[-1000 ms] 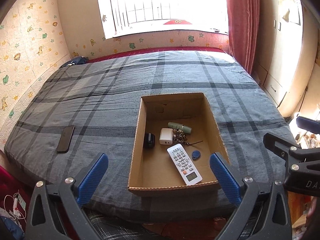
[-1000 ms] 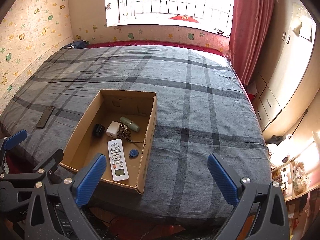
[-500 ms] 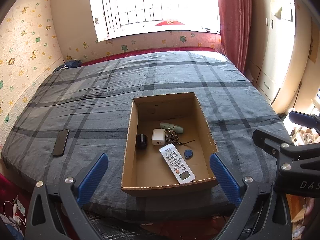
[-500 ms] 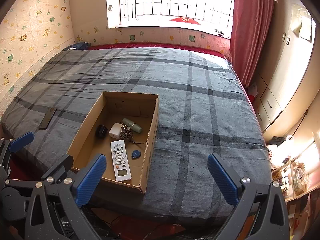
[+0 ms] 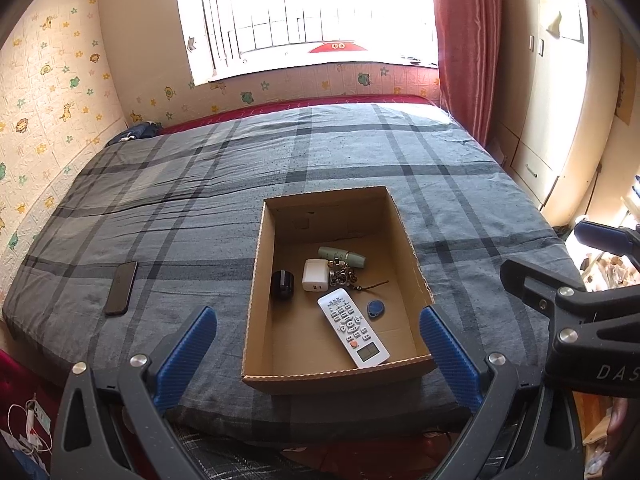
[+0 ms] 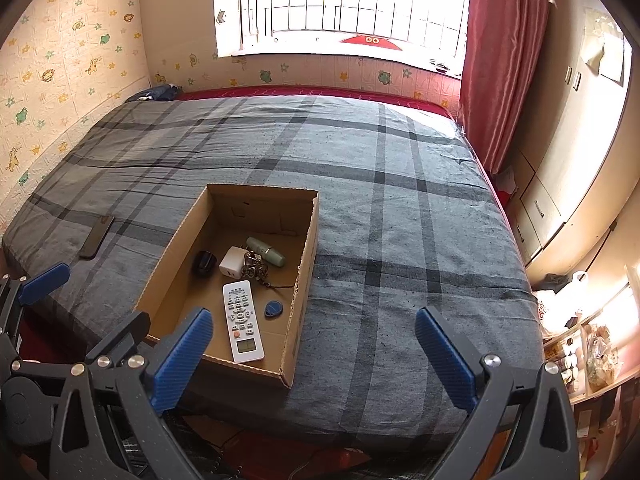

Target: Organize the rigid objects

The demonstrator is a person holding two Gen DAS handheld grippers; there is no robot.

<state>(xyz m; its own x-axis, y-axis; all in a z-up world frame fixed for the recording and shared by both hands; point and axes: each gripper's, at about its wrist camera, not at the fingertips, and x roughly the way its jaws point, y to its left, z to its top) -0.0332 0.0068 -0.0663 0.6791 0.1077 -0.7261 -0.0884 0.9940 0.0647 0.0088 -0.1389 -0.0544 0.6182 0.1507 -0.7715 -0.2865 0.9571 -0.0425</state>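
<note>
Grey plaid bedcover (image 5: 320,160) | cardboard box (image 5: 256,280) | phone (image 5: 121,287) alongside | barred window (image 6: 340,4)

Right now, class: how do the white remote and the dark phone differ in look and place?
The remote is white with buttons and a small screen; the phone is dark and plain. The remote lies inside the cardboard box; the phone lies on the blanket, left of it. Both are flat, slim slabs.

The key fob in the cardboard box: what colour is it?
Blue. The key fob shows best in the left wrist view.
</note>
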